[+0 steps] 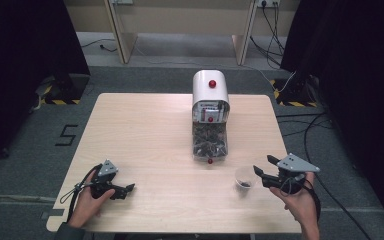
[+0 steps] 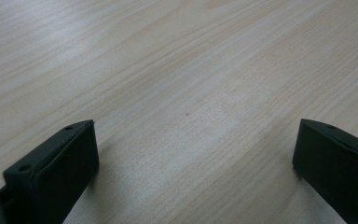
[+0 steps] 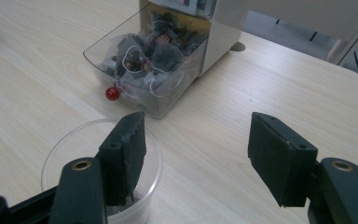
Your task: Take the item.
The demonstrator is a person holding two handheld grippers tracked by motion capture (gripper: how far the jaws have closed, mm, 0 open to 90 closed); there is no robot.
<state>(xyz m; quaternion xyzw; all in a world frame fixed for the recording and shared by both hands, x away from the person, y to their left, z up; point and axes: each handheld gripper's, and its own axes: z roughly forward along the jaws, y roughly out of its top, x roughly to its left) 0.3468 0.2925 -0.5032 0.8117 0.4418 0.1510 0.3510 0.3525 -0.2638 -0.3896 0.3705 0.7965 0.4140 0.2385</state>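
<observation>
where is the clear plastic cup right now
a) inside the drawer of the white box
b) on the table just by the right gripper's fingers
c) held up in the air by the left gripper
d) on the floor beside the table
b: the cup stands on the table, right at the open right gripper.

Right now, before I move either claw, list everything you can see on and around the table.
Table: one, light wood, centre.
Dispenser box: one, white with red knobs, far middle of table.
Clear drawer: one, pulled open toward the person, full of dark tea bags.
Clear plastic cup: one, near right, something dark lies inside.
Cables: several, black, floor at right.
Left claw: black, open, near left, over bare wood.
Right claw: black, open, one jaw at the cup's rim.
</observation>
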